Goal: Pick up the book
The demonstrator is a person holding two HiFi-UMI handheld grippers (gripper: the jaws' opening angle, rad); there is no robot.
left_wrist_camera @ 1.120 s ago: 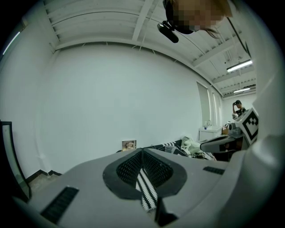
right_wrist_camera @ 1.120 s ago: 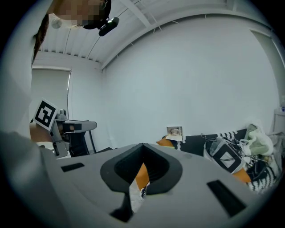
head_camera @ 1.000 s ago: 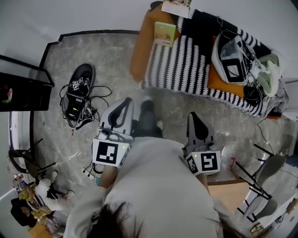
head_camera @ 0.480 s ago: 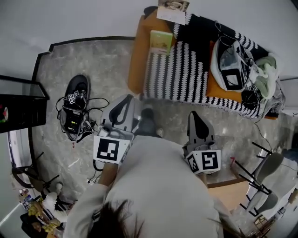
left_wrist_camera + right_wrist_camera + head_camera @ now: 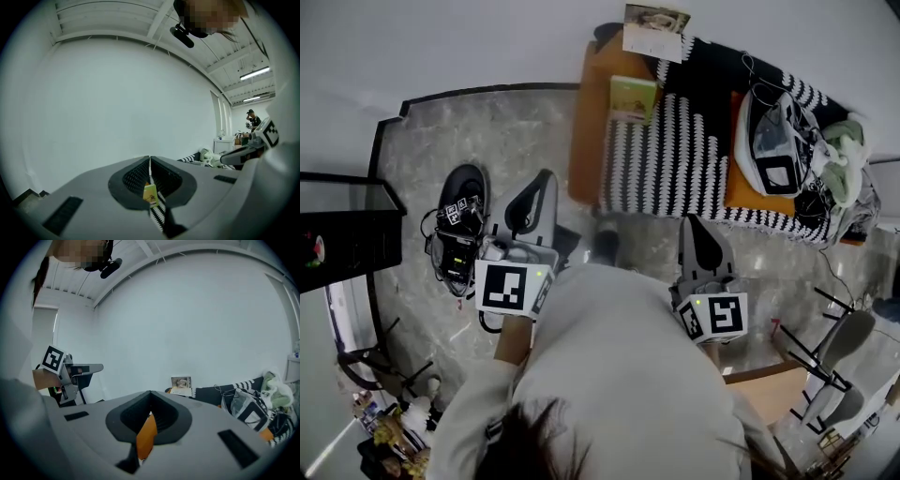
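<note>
From the head view, my left claw (image 5: 545, 176) and my right claw (image 5: 692, 221) both hang over the grey marbled floor (image 5: 431, 141), pointing toward the orange bed (image 5: 586, 131), and neither touches anything. The book (image 5: 633, 98), a green one, lies flat on the near-left part of that bed, at the edge of the black-and-white striped blanket (image 5: 675, 155), well apart from both claws. A photo card (image 5: 654, 31) sits beyond it at the bed's far end, and a clear bag (image 5: 776, 141) rests further right on the blanket. On the floor to my left lies a black cabled device (image 5: 455, 230) with marker squares on it. In the left gripper view, my left claw's 2 jaws are pressed together at the tips with nothing pinched; through the slot below the tips I see the green book and a strip of the striped blanket far ahead, with a plain white wall (image 5: 117, 93) behind. In the right gripper view, my right claw's 2 jaws are likewise pressed together and empty; the slot shows the orange side of the bed, the photo card stands just above the jaws, and the left claw shows at the left edge.
</note>
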